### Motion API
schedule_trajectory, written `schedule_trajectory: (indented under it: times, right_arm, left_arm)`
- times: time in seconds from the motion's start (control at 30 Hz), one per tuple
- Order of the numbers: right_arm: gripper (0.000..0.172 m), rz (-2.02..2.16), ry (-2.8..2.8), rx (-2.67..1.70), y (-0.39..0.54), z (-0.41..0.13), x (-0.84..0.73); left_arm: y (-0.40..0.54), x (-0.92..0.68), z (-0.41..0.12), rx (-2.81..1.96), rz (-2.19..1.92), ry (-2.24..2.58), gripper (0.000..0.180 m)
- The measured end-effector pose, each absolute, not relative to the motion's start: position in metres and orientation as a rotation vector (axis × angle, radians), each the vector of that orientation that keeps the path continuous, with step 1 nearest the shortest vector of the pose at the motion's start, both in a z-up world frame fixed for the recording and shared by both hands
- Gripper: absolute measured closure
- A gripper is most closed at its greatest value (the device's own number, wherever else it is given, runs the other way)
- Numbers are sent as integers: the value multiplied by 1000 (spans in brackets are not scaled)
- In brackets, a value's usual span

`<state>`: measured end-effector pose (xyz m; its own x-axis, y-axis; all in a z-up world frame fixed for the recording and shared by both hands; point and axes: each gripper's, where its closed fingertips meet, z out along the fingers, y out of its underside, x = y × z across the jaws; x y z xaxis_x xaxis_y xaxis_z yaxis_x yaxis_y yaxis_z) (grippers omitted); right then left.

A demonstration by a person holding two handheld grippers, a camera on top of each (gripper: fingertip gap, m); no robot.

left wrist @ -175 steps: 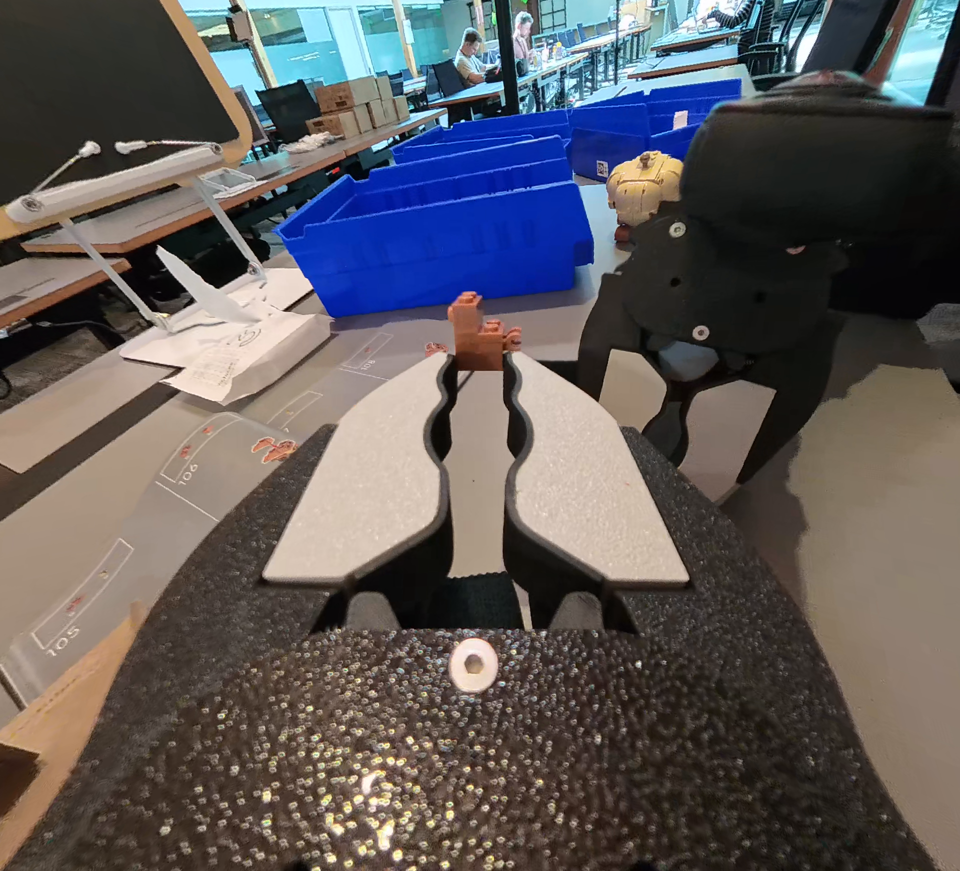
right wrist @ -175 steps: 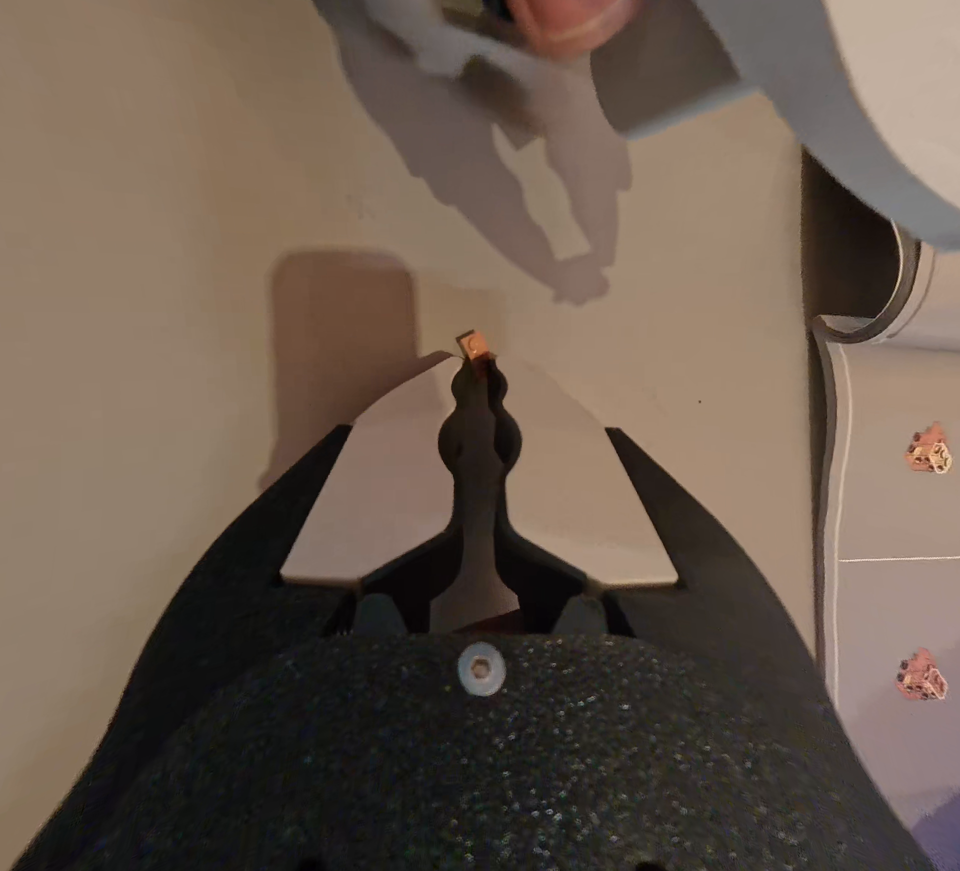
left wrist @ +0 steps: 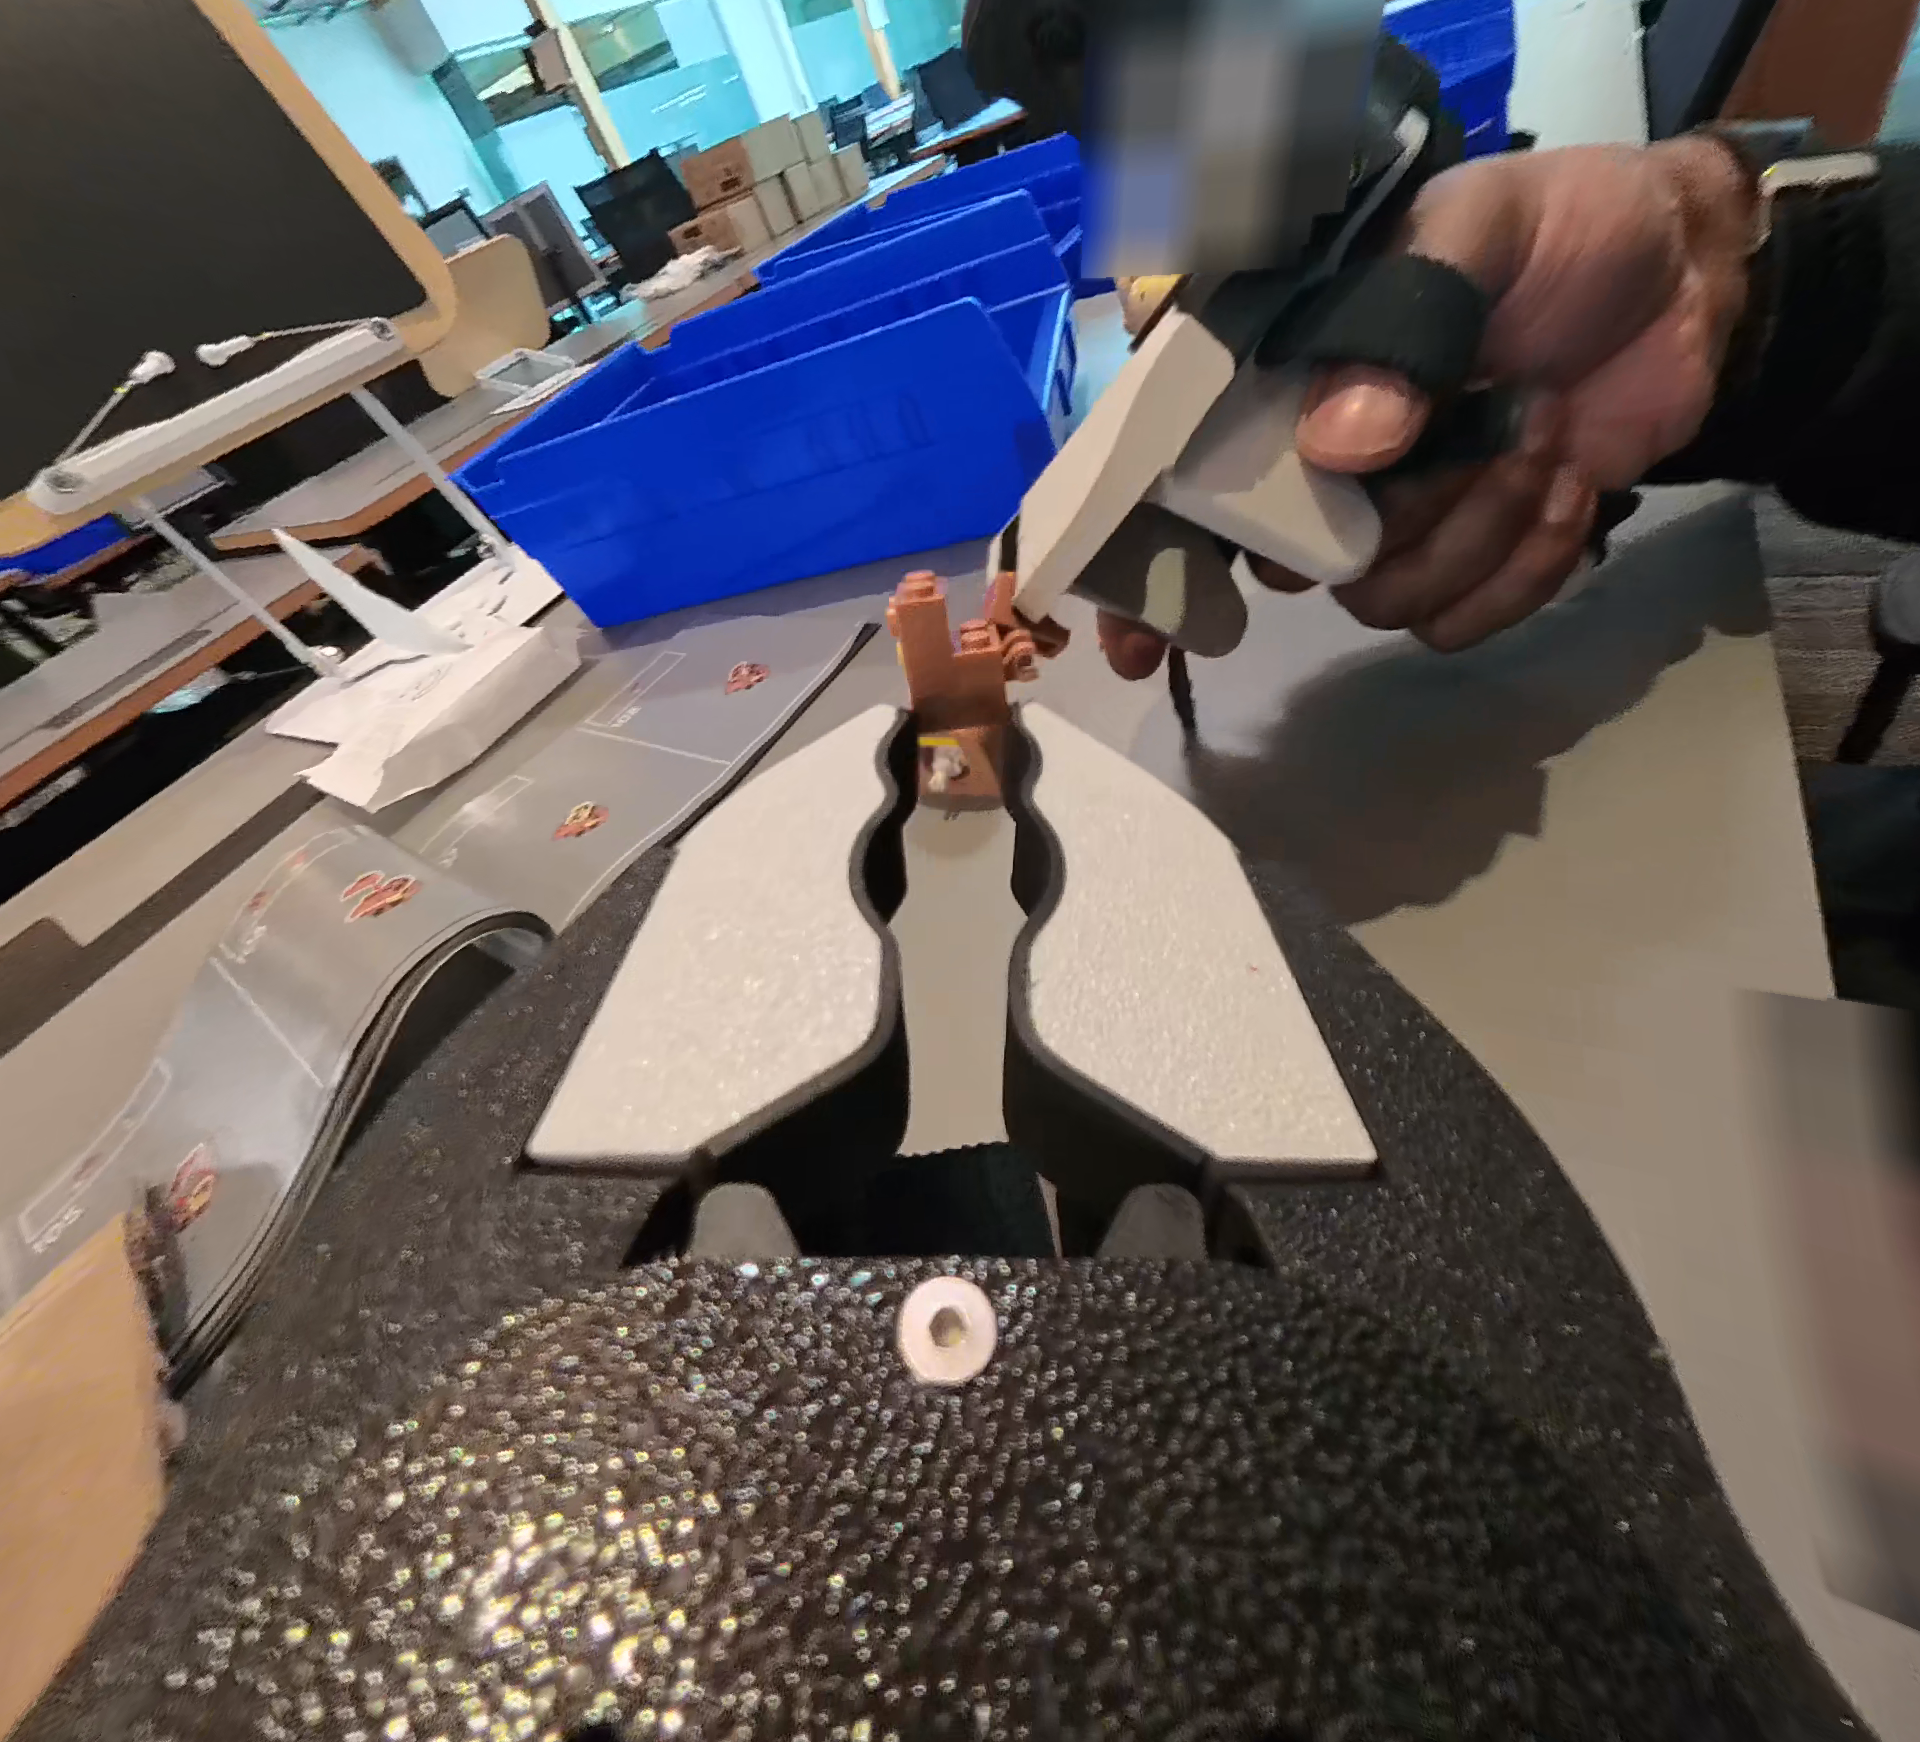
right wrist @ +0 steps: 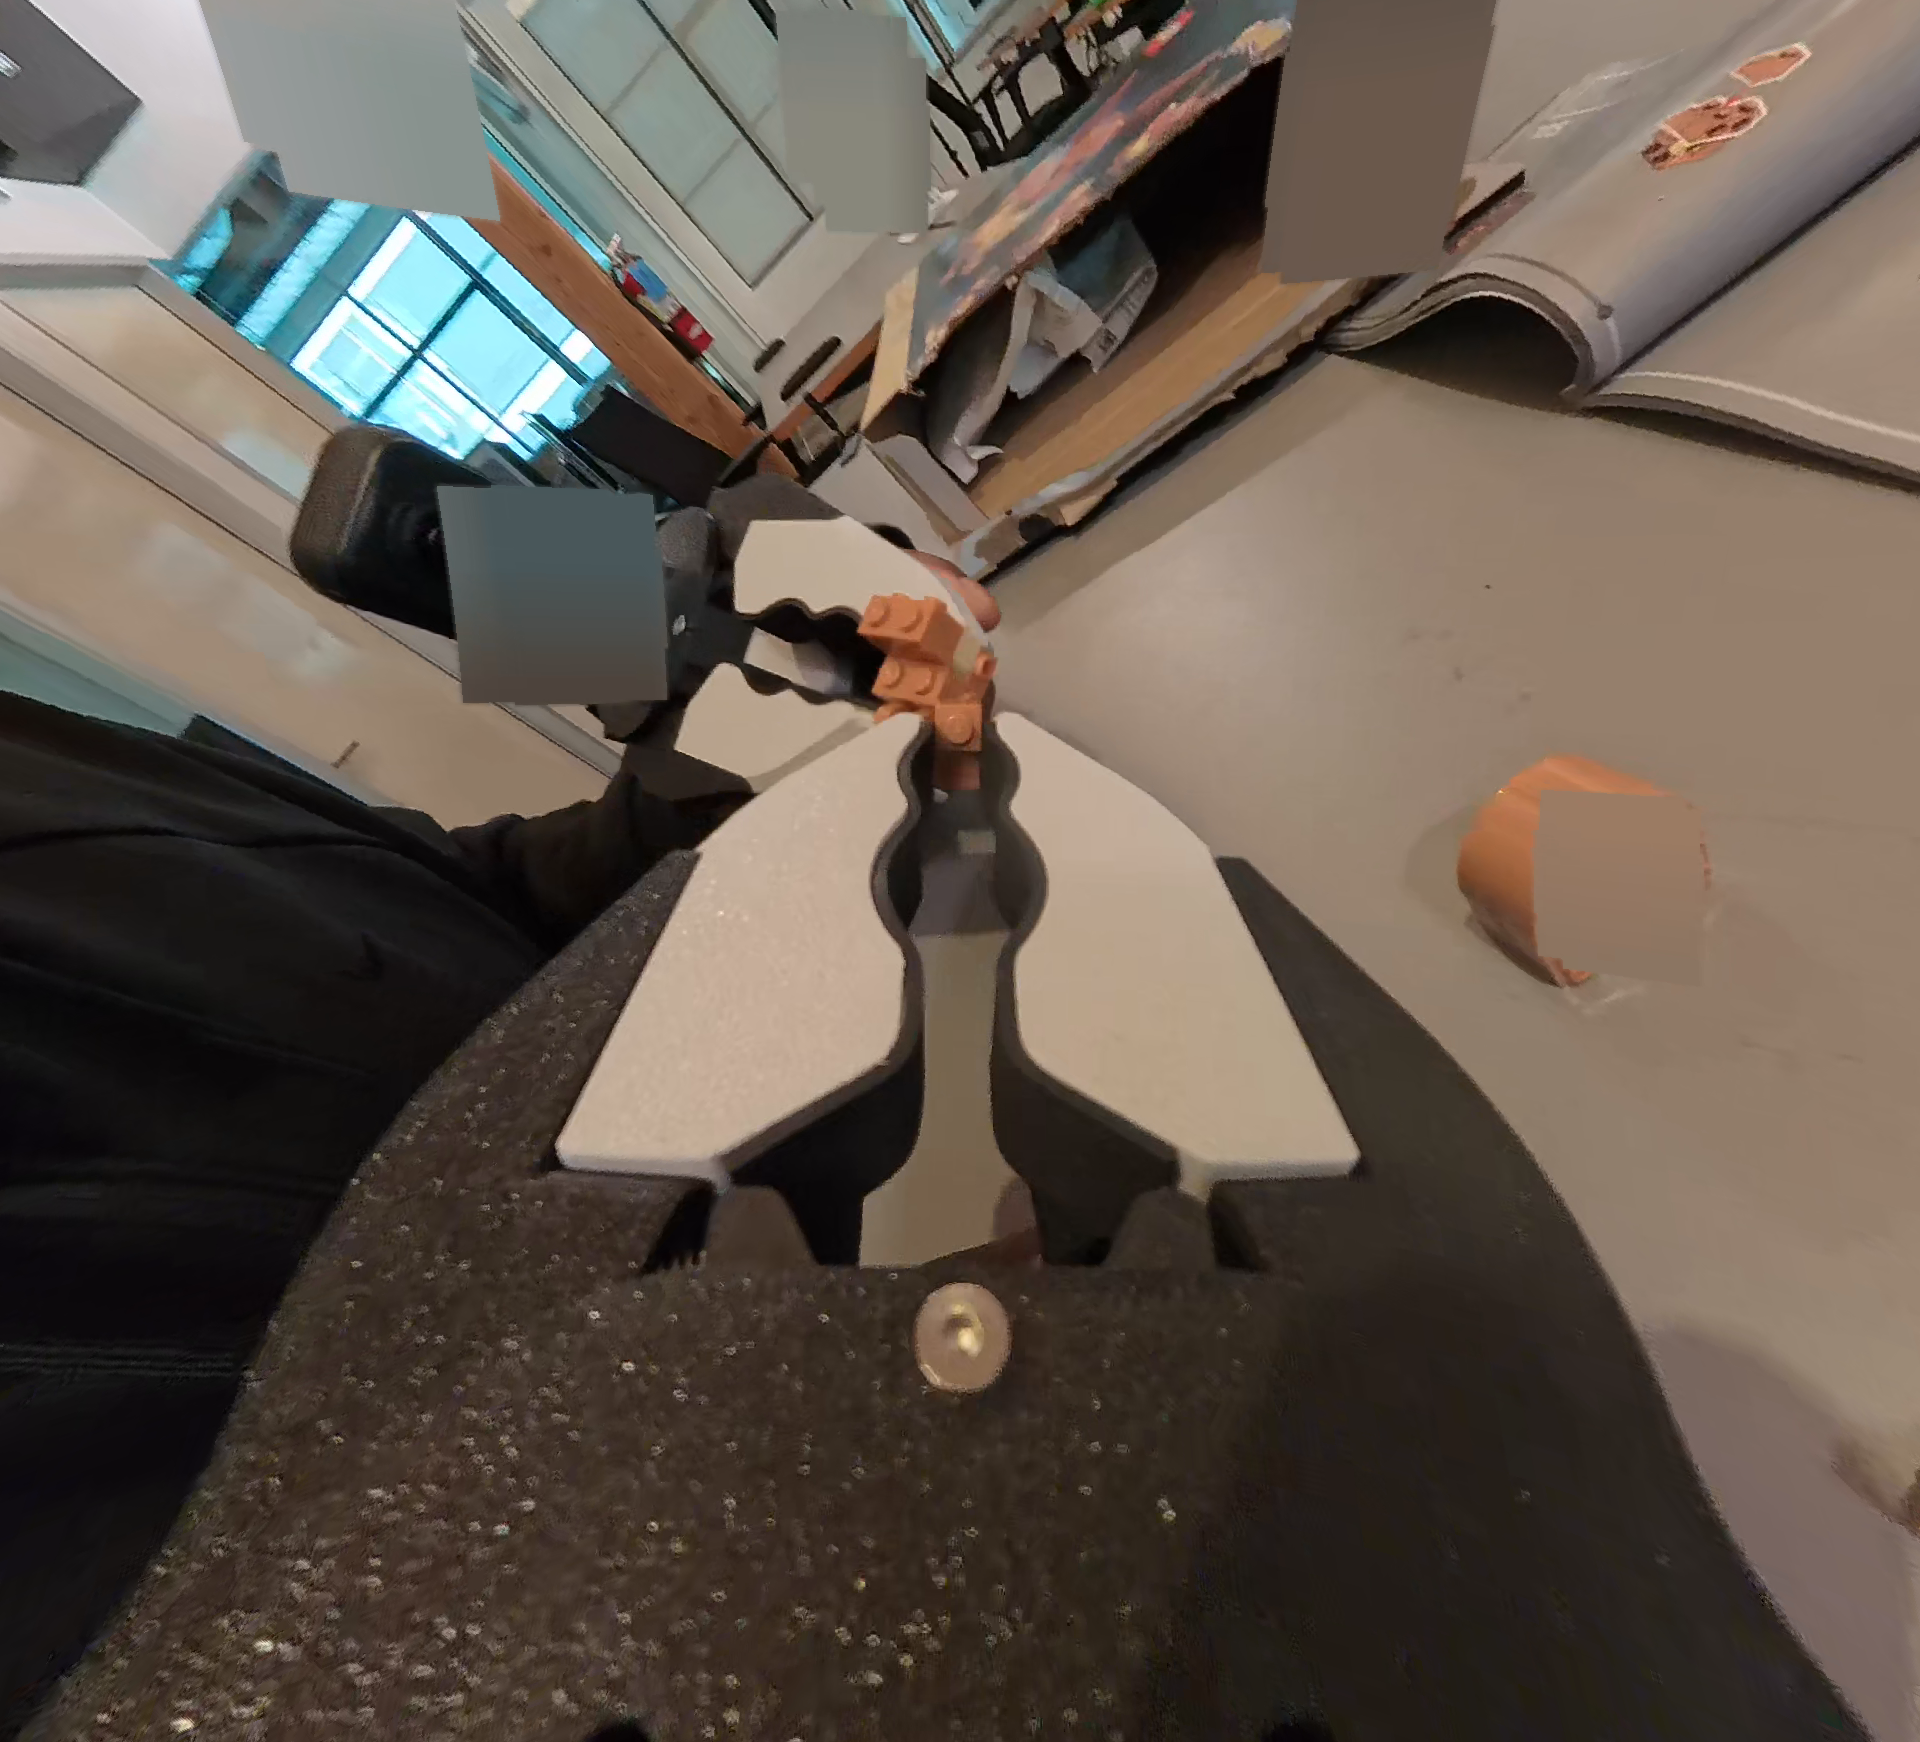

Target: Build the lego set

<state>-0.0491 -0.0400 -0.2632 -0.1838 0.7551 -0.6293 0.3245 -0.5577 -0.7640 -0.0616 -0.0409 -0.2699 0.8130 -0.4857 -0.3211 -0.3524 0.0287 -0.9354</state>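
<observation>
- Since the earlier frames, the right gripper [left wrist: 1023, 612] has swung from pointing down at the bare table to meet the left gripper [left wrist: 958, 757] tip to tip, and the left one has tilted up and now looks at the hand [left wrist: 1538, 404] working the right gripper.
- The left gripper is clenched on the base of a brown brick assembly [left wrist: 951, 674]; both pads press its sides, and it is held up off the grey table [left wrist: 1558, 965].
- The right gripper is clamped on a small brown brick piece [right wrist: 958, 742] touching the assembly's stepped side.
- In my judgement the assembly is light, rigid plastic with smooth, slippery faces; its press-fit joints could pop apart under twisting, so flat opposite sides near the base look the safest hold.
- The studs are round and the blocks square-edged. The finger faces are pale and grainy, with wavy black inner edges.
- Blue bins [left wrist: 790, 466], a curled grey booklet [left wrist: 343, 954] and a tan rounded shell [right wrist: 1507, 871] lie around.
</observation>
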Motion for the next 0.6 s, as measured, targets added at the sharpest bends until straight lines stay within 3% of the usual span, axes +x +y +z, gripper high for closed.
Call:
schedule_trajectory:
  times: [0.6]
  right_arm:
    - [164, 1421, -1421, -1797, -43, -275, -54]
  left_arm:
    - [-34, -68, -289, -1637, 212, 745, 165]
